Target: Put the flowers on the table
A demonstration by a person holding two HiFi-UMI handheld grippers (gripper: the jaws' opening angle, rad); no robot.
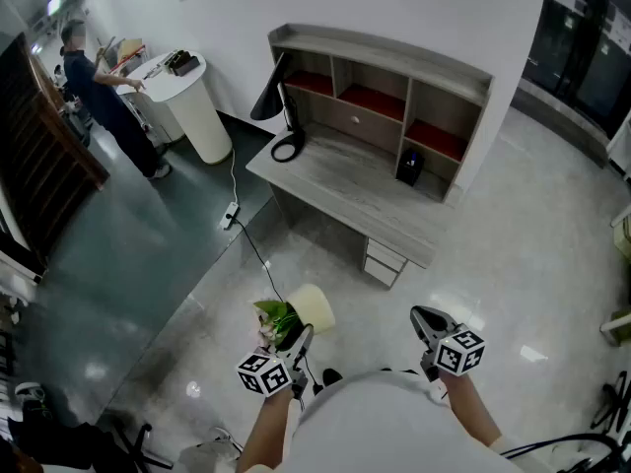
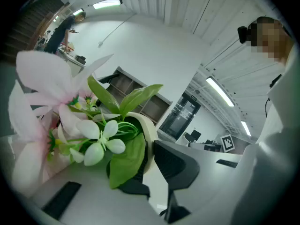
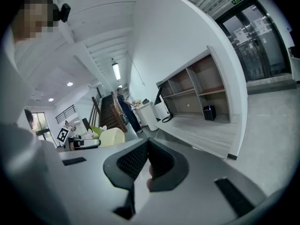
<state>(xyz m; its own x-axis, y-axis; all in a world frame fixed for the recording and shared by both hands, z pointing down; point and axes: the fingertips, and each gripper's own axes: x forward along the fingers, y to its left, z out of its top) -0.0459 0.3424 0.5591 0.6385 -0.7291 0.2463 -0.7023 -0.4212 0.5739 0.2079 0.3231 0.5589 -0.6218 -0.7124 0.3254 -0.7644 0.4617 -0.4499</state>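
Head view, left to right: far back at the left, a person beside a white round pedestal. Further right, against the wall, the grey counter with its shelf unit, carrying a black lamp at its left end and a small black box under the shelves. Down near the bottom edge, the left gripper, clamped on the rim of a cream pot of flowers, held in the air over the pale floor, well apart from the counter. Left gripper view: rim pinched between the two dark fingers, white and pink blooms and green leaves spilling to the left. Further right, level with it, the right gripper. Right gripper view: fingers closed tip to tip, pointed toward the counter.
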